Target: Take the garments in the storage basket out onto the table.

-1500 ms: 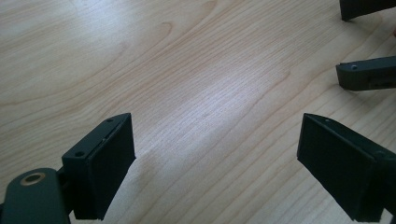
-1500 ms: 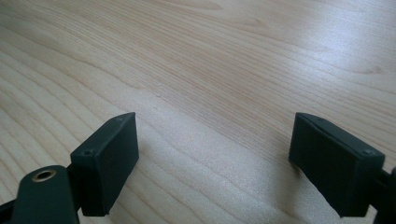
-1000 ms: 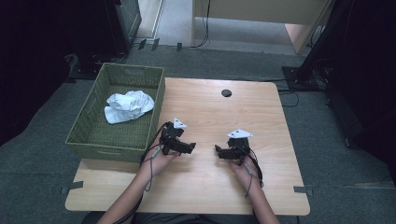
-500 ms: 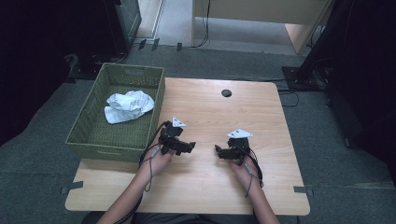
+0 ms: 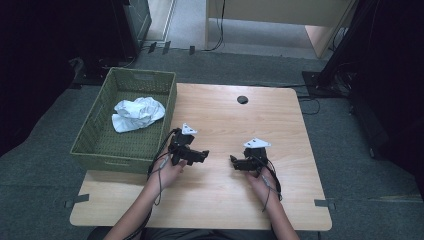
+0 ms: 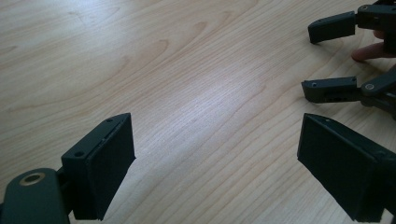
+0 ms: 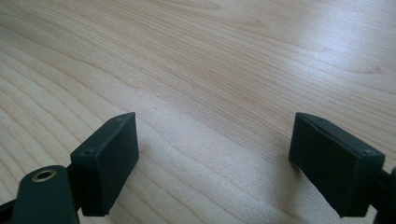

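The left gripper (image 5: 204,154) and right gripper (image 5: 233,161) are resting low over the bare wooden table (image 5: 280,125), tips facing each other across a small gap, each with jaws standing wide apart and holding nothing. The crumpled white cloth (image 5: 137,113) is lying inside the green woven basket (image 5: 123,161), which is sitting at the table's left edge. The cloth is lying well apart from both grippers, beyond and to the left of the left gripper.

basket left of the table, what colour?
Olive green, woven rectangular basket, with a crumpled white cloth inside. Shows best in the high view.
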{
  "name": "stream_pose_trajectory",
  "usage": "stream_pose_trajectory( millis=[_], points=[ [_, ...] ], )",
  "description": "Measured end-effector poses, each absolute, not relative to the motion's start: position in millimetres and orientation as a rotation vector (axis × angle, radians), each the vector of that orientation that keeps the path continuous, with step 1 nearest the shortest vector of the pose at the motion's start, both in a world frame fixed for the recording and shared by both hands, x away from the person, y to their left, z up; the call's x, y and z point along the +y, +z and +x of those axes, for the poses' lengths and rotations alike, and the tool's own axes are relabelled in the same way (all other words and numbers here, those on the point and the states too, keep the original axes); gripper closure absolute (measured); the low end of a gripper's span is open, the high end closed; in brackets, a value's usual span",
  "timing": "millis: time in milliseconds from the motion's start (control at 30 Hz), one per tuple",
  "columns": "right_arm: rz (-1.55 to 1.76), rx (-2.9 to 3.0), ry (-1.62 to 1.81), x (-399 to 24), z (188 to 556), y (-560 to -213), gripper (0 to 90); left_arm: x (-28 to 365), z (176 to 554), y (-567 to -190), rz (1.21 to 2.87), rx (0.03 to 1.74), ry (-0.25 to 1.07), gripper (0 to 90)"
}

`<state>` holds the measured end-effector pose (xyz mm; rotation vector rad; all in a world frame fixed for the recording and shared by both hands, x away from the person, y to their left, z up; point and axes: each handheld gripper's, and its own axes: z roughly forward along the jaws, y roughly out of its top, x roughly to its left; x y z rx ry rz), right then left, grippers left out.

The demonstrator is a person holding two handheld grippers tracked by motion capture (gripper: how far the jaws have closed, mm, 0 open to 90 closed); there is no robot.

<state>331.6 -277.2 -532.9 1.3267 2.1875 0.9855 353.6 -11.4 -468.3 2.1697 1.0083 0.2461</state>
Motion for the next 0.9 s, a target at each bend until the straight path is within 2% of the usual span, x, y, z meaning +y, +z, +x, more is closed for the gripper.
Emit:
stream_pose_trajectory(
  millis=[33, 67, 233, 800, 833, 900],
  points=[
    [1.326, 2.188, 0.985, -277, 332, -533, 16.0, -13, 353, -469, 2.171, 1.000, 0.246, 9.3],
    [1.327, 2.187, 0.986, -277, 332, -533, 16.0, -13, 353, -469, 2.171, 1.000, 0.246, 0.0],
    [1.326, 2.187, 0.986, -277, 332, -533, 16.0, -14, 351, -466, 2.176, 0.973, 0.228, 0.0],
    [1.327, 2.187, 0.986, -277, 332, -533, 16.0, -7, 349, -454, 2.163, 1.029, 0.232, 0.0],
    [1.328, 2.187, 0.986, -277, 332, -533, 16.0, -7, 349, -453, 2.165, 1.037, 0.241, 1.3],
    [1.327, 2.187, 0.986, -277, 332, -533, 16.0, -7, 349, -452, 2.164, 1.065, 0.263, 9.5]
  ],
)
